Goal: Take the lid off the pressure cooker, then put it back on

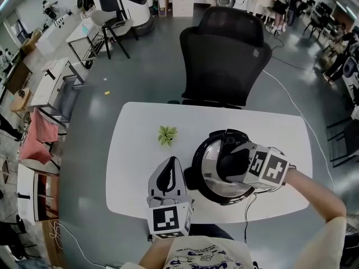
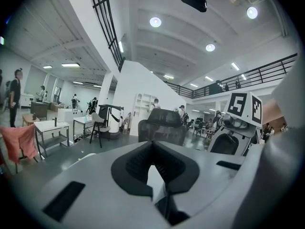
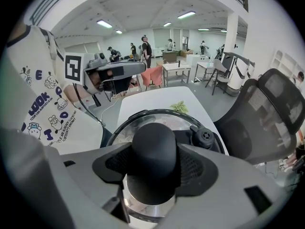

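head view: one pressure cooker stood on one white desk, lid on; one plant; one chair | left gripper view: left hand-held gripper had its jaws together, empty | right gripper view: right hand-held gripper clamped the lid's one black knob; shirt read "LOOK"

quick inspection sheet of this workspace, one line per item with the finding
surface: white table, rounded corners
job's things: pressure cooker with its lid on top
clutter: small green plant on the table's far side
grippers: right gripper shut on the lid's black knob; left gripper shut, empty, near the front edge
cables: dark cable drops off the table's front edge; white cable on the floor
surroundings: black office chair behind the table
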Demonstrator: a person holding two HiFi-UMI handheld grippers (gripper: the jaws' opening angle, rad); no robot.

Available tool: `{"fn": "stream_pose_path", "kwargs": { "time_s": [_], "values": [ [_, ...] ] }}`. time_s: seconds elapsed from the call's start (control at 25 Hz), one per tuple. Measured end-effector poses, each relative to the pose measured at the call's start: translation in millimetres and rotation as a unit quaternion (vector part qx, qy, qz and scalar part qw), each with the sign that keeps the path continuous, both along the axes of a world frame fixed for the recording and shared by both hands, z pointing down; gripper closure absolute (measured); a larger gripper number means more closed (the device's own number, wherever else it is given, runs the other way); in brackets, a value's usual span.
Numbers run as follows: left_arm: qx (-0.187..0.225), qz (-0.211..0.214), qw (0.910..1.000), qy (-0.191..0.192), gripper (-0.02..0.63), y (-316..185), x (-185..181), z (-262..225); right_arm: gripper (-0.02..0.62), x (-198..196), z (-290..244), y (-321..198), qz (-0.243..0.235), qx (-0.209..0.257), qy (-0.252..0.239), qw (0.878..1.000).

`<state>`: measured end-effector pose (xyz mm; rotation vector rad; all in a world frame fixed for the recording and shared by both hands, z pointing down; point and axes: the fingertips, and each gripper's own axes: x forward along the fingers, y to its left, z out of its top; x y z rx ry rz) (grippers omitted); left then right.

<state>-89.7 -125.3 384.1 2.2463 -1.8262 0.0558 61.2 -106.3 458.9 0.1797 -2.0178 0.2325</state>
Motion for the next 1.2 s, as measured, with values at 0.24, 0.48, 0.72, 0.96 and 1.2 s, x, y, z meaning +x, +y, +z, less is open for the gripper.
{"fn": "stream_pose_path", "kwargs": {
  "time_s": [0.24, 0.48, 0.72, 0.96, 1.2],
  "values": [
    [-0.002, 0.001, 1.0, -0.003, 0.594, 0.7, -1.4, -4.4, 0.298, -1.4, -5.5, 0.7, -0.006, -0.003, -0.005, 1.0],
    [-0.002, 0.0, 1.0, -0.003, 0.594, 2.7, -1.8, -1.1, 0.296, -2.0, -2.6, 1.8, -0.016, -0.003, -0.005, 1.0],
    [0.006, -0.008, 0.9999, 0.009, 0.594, 1.2, -1.0, -3.5, 0.296, -0.1, -0.2, 2.3, -0.029, -0.004, -0.002, 1.0],
    [0.001, -0.007, 1.0, -0.002, 0.594, 2.7, -3.9, -2.7, 0.295, -1.3, -0.7, 4.5, -0.058, -0.006, 0.006, 0.998],
    [0.001, -0.01, 0.9999, -0.003, 0.594, 4.2, -4.7, -5.3, 0.295, -1.8, -2.7, 9.7, -0.116, -0.009, 0.022, 0.993]
  ]
}}
